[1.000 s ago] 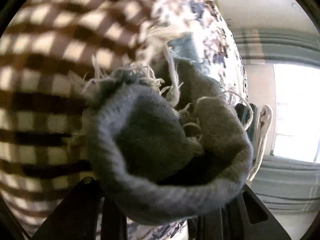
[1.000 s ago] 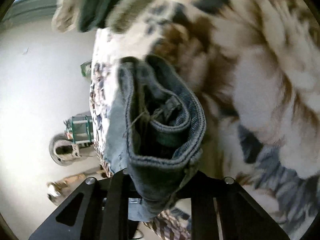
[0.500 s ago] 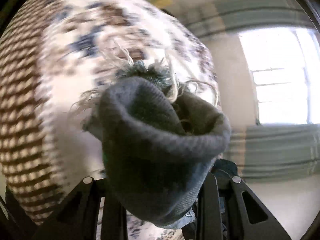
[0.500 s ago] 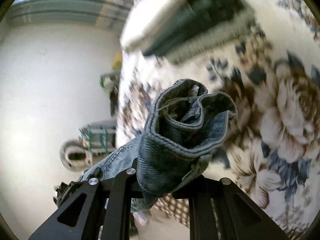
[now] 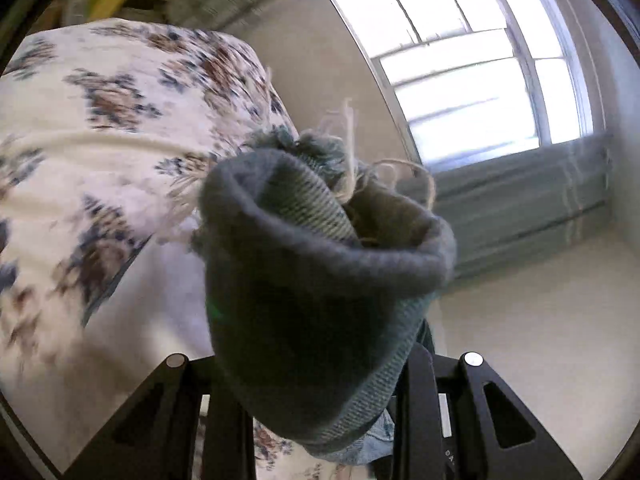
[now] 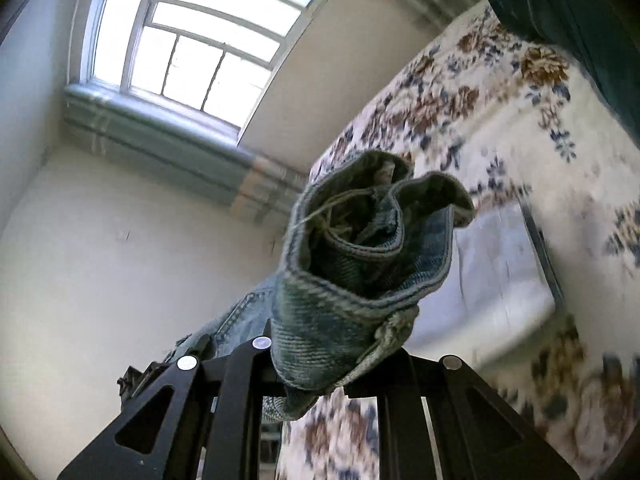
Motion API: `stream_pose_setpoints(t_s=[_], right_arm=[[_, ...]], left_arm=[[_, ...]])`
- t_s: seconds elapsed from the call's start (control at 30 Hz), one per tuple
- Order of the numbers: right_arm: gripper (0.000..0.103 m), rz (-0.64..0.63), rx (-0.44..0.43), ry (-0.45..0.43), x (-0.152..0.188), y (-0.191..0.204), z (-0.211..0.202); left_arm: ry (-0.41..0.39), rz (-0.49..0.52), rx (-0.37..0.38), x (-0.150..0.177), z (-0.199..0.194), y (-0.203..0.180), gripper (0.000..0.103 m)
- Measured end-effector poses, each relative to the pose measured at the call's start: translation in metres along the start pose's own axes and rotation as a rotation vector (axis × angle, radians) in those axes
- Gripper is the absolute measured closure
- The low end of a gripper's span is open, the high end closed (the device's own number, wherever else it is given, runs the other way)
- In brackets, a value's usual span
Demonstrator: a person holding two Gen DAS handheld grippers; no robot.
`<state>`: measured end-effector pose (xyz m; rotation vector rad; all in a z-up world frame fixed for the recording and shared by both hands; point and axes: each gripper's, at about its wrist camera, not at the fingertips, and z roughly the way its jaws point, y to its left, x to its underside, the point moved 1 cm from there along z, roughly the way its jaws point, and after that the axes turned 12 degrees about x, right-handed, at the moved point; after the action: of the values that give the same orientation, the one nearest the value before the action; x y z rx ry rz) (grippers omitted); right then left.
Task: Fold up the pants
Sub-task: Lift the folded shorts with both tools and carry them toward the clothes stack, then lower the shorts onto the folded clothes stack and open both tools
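Note:
The pants are blue jeans. My left gripper (image 5: 320, 412) is shut on a bunched frayed end of the jeans (image 5: 316, 292), with loose threads sticking up; the cloth hides the fingertips. My right gripper (image 6: 320, 380) is shut on a bunched stitched hem of the jeans (image 6: 360, 276), and more denim (image 6: 236, 320) trails down to its left. Both grippers are lifted and tilted up toward the window wall, above the floral bedcover.
A floral bedcover (image 5: 100, 120) lies left in the left wrist view and right in the right wrist view (image 6: 500, 128). A white pillow (image 6: 504, 276) and a dark green cloth (image 6: 560, 20) lie on it. A window (image 6: 192, 44) and a grey radiator (image 5: 520, 200) are on the wall.
Both grippers have swung up with the jeans ends still held. The views went from the bedcover close up to the window and wall. The checked cloth has left the left view.

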<state>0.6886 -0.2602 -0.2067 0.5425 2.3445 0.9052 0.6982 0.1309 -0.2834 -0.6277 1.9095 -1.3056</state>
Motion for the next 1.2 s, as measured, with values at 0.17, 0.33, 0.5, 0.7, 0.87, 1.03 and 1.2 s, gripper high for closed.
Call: stream_pose_setpoints(t_s=[0.17, 0.33, 0.5, 0.7, 0.87, 1.03, 1.2], right_arm=[[0.088, 0.007, 0.124, 0.084, 0.012, -0.052, 0.073], [0.088, 0.061, 0.151, 0.089, 0.039, -0.097, 0.1], [0.085, 0.058, 0.189, 0.129, 0.058, -0.113, 0.11], [0.055, -0.083, 0.37, 0.16, 0.079, -0.113, 0.109], [0.023, -0.229, 0.555, 0.084, 0.09, -0.085, 0.074], [0.0, -0.449, 0.719, -0.014, 0.115, -0.037, 0.035], [0.0, -0.497, 0.805, -0.076, 0.14, -0.004, -0.019]], left_arm=[[0.127, 0.07, -0.155, 0.017, 0.048, 0.074, 0.078], [0.205, 0.075, -0.235, 0.049, 0.057, 0.12, 0.077], [0.28, 0.106, -0.312, 0.059, 0.057, 0.111, 0.073], [0.358, 0.297, -0.528, 0.059, 0.055, 0.072, 0.017], [0.299, 0.439, -0.624, 0.063, 0.031, 0.039, 0.011], [0.294, 0.598, -0.77, 0.081, 0.011, 0.013, 0.01], [0.303, 0.682, -0.793, 0.114, -0.025, -0.029, 0.01]])
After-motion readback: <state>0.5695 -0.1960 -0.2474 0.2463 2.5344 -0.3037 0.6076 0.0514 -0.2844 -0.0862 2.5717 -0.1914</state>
